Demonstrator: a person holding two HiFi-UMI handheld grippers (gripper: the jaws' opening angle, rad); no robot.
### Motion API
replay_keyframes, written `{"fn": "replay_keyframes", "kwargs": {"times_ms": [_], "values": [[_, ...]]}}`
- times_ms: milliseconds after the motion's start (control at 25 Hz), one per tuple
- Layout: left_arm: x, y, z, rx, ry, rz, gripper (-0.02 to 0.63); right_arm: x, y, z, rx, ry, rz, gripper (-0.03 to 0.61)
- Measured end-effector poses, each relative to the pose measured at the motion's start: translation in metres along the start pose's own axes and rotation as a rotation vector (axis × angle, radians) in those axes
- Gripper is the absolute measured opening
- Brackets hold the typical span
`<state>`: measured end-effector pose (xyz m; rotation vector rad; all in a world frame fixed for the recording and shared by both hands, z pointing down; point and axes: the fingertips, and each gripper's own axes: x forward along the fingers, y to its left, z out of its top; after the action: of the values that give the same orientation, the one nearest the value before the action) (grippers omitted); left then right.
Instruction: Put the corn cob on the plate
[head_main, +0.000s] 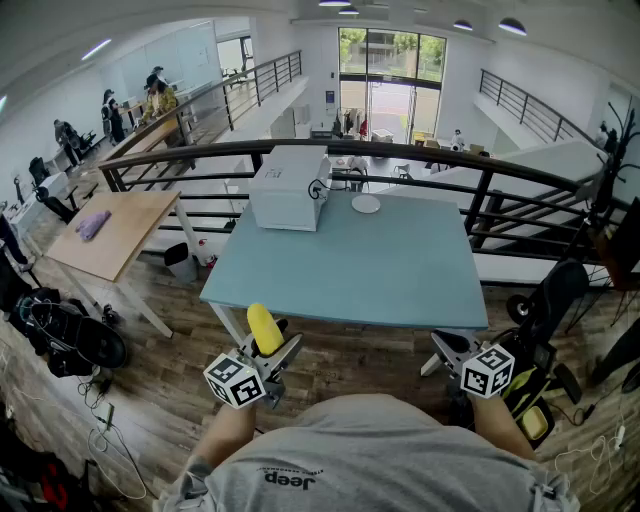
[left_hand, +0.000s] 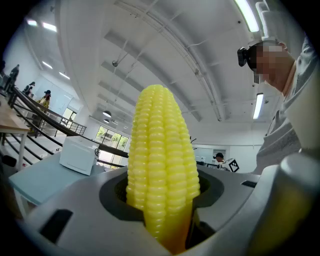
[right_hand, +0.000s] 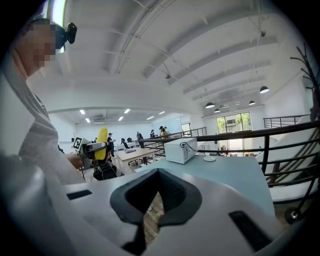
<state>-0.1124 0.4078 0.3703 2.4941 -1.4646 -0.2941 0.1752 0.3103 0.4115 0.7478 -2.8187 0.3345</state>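
Observation:
A yellow corn cob (head_main: 264, 328) stands upright in my left gripper (head_main: 275, 347), which is shut on its lower end; in the left gripper view the corn cob (left_hand: 160, 165) fills the notch between the jaws of the left gripper (left_hand: 162, 202). A small white plate (head_main: 366, 204) lies at the far edge of the blue table (head_main: 350, 270). My right gripper (head_main: 448, 348) hangs at the table's near right corner, shut with nothing in it. In the right gripper view the right gripper (right_hand: 155, 200) shows only floor through its notch, with the corn cob (right_hand: 102, 142) off to the left and the plate (right_hand: 210, 159) far ahead.
A white box-shaped appliance (head_main: 288, 187) sits on the table's far left corner. A black railing (head_main: 480, 190) runs behind the table. A wooden table (head_main: 115, 232) stands to the left, with bags on the floor (head_main: 60, 335) near it. Several people are far off at the left.

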Motion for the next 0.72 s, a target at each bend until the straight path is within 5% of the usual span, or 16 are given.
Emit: {"fn": "replay_keyframes", "kwargs": {"times_ms": [720], "values": [[0.041, -0.058, -0.027, 0.009, 0.039, 0.018, 0.235, -0.049, -0.032, -0.012, 0.067, -0.041, 0.042, 0.015]]}}
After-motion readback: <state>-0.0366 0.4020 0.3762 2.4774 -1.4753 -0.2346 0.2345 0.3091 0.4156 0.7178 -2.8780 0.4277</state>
